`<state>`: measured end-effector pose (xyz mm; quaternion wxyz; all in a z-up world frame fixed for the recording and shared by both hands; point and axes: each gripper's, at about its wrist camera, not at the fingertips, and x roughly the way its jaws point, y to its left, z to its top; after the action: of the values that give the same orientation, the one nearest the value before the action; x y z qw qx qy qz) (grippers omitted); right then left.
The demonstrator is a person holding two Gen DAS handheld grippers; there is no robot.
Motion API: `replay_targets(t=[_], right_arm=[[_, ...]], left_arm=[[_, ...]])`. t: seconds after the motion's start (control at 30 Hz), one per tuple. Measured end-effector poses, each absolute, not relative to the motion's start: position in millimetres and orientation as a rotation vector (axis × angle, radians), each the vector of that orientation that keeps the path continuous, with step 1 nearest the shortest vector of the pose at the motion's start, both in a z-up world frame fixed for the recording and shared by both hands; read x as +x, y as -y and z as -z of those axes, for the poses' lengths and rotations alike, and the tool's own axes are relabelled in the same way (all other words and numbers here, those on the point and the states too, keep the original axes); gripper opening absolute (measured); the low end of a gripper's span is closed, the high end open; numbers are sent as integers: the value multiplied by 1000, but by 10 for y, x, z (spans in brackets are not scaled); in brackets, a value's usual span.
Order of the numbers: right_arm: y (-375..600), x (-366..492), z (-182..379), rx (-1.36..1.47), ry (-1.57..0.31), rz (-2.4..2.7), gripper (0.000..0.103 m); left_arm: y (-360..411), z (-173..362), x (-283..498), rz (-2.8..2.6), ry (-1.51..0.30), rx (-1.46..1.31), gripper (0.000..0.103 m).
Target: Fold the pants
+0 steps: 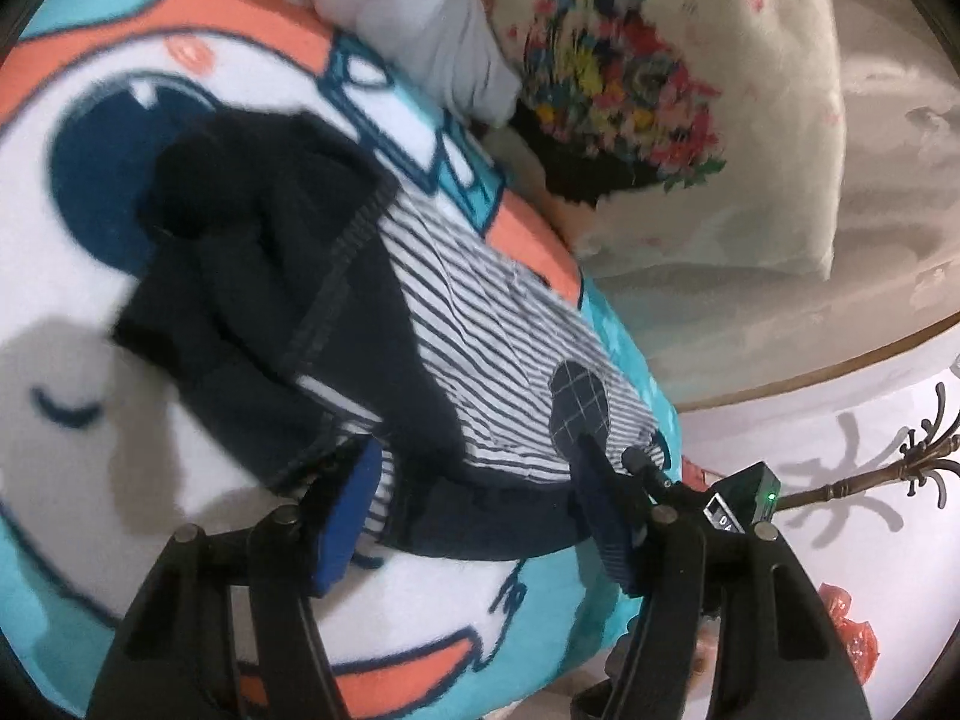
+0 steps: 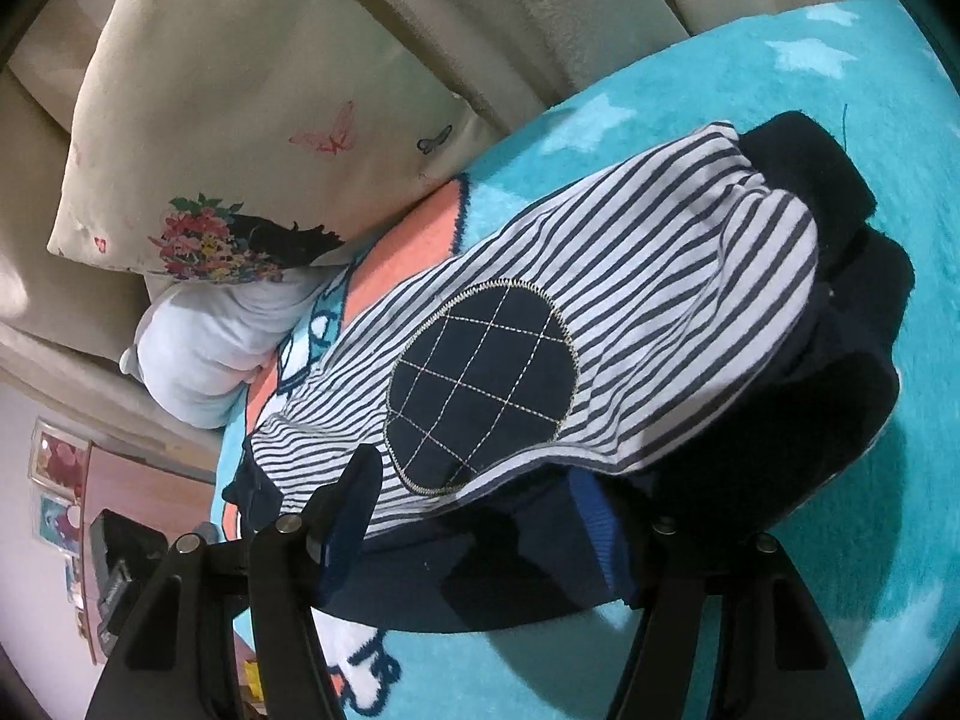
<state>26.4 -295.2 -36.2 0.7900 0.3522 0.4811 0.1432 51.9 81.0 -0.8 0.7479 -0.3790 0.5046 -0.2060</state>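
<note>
Currently: pants (image 2: pixel 600 324) lying bunched across centre frame on blanket (image 2: pixel 750 78), striped leg with round navy patch (image 2: pixel 480 384) uppermost, dark cuffs piled upper right in right view, upper left in left view; evidently part-folded, laid flat for working. Left gripper (image 1: pixel 474 480) at lower centre, partly open, astride navy hem; pads not seen pressing cloth. Judged positioned to pinch that edge for next fold. Right gripper (image 2: pixel 480 516) at lower centre of right view, likewise partly open, straddling same lower edge below patch; no firm hold visible. Pillow (image 2: pixel 228 138) at upper left, clear of work, beside pale bundle (image 2: pixel 204 348).
</note>
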Motion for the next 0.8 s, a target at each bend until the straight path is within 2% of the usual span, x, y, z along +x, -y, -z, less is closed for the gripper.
replay_targets(t=[0.17, 0.2, 0.23, 0.27, 0.3, 0.43, 0.57, 0.8], right_arm=[[3043, 291, 391, 796, -1023, -291, 69], [3058, 298, 390, 802, -1017, -284, 67], [3085, 299, 388, 795, -1010, -265, 50], [3090, 302, 383, 781, -1010, -254, 38], [3099, 300, 375, 759, -1007, -247, 23], [3171, 250, 282, 725, -969, -243, 14], [3116, 351, 3, 606, -927, -242, 12], [2992, 1090, -227, 444, -915, -155, 9]], left_arm=[[-745, 174, 791, 436, -1147, -869, 64], [-761, 158, 808, 430, -1142, -877, 54], [-775, 117, 812, 416, -1130, -866, 39], [-773, 62, 807, 404, -1122, -830, 5], [-766, 29, 802, 410, -1118, -807, 2], [-774, -82, 748, 395, -1083, -758, 2], [-730, -189, 870, 381, -1074, -693, 2], [-654, -301, 1608, 236, -1059, -573, 1]])
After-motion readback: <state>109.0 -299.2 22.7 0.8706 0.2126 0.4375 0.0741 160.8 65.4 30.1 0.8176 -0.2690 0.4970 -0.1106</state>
